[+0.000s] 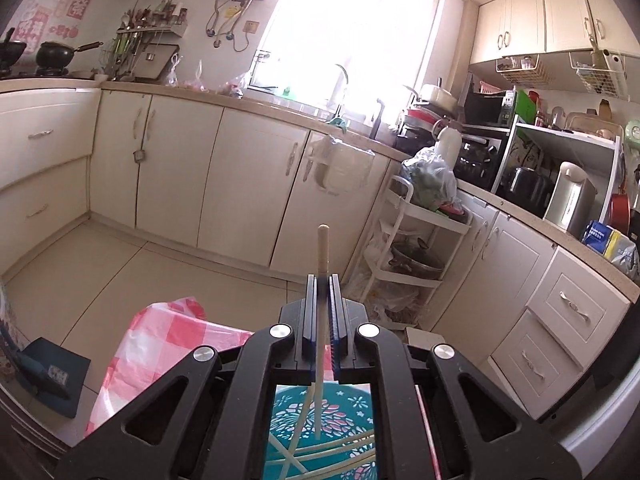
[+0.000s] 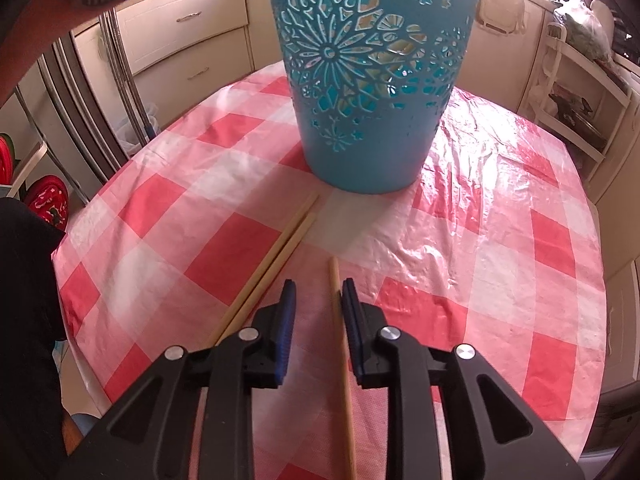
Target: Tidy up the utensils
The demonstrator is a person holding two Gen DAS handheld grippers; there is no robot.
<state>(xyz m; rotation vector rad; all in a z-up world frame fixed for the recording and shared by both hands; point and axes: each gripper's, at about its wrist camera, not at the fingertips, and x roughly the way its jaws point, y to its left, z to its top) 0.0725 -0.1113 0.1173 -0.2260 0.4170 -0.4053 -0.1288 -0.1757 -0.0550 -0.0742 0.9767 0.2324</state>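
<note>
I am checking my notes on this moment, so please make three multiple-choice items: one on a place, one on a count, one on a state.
1. Where does the teal basket stand?
A. on the checked tablecloth
B. on the floor
C. in a drawer

2. How many chopsticks lie on the cloth?
A. one
B. three
C. five

3. How is the left gripper?
A. wide open
B. out of view
C. shut on a chopstick

Answers: 1 A, its base rests on the cloth. 2 B, a pair plus a single one between the open right gripper. 3 C, the stick is clamped, pointing up.

L gripper (image 1: 323,280) clamped, R gripper (image 2: 318,286) apart.
</note>
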